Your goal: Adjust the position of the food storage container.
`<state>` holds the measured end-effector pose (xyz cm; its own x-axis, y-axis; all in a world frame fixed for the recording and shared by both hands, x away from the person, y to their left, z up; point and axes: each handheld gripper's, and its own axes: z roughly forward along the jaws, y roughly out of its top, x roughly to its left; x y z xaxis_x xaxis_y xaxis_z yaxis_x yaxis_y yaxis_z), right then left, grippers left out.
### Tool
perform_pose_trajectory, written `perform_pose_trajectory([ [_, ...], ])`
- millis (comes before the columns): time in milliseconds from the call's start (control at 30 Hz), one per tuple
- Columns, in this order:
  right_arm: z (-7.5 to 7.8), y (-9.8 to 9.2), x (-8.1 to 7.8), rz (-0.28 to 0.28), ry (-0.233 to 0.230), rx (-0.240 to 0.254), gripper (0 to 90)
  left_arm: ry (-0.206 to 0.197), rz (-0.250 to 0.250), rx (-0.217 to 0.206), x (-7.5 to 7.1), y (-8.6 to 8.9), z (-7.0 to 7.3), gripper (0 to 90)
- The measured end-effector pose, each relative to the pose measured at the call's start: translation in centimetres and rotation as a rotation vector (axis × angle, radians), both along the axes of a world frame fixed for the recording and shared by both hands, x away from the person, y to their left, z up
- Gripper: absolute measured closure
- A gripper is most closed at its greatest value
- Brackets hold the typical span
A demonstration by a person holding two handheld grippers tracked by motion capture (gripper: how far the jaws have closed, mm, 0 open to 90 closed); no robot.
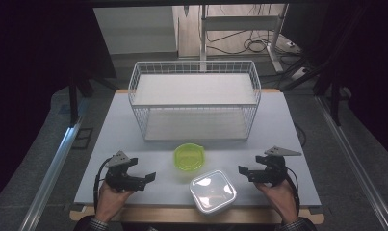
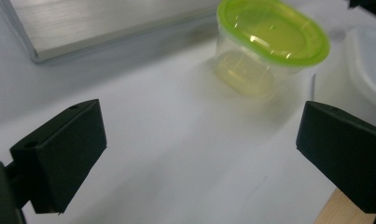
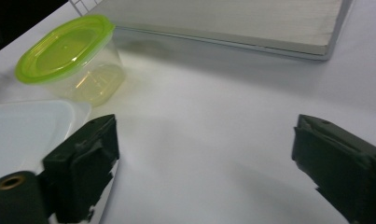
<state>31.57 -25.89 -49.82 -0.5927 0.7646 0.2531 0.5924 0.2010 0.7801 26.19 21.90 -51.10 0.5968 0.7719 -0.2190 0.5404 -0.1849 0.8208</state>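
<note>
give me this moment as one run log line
left tool: open, empty | right tool: open, empty | green-lidded round tub: on table, between tools | white square container: lidded, near front edge | wire basket: behind

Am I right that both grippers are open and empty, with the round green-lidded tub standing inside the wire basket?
Not quite: the green-lidded tub stands on the table in front of the wire basket, not inside it, as the high view shows. The left gripper and right gripper are indeed open and empty.
</note>
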Motion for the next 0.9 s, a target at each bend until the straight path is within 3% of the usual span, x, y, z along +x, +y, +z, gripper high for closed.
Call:
perform_pose_trajectory([
  [167,0.0,-0.2,0.1,0.003,0.013,0.01,12.7,-0.011,0.009,0.002,0.0,-0.2,0.0,5.0],
  [300,-0.3,0.0,0.2,0.009,0.024,-0.016,14.4,-0.021,-0.016,0.002,0.0,-0.6,0.1,9.8],
  [367,-0.2,0.3,0.0,0.021,0.001,-0.045,15.0,-0.027,-0.033,0.016,-0.1,-0.9,0.2,14.6],
  [500,-0.1,0.4,0.0,0.028,-0.024,-0.057,15.2,-0.025,-0.058,0.012,-0.1,-1.1,0.2,19.0],
  [700,-0.1,0.5,-0.1,0.031,-0.033,-0.073,15.8,0.001,-0.102,-0.025,-0.1,-1.4,0.6,24.4],
  [900,-0.4,0.6,0.0,0.029,-0.028,-0.087,15.8,-0.015,-0.128,-0.014,-0.2,-2.9,1.5,40.6],
])
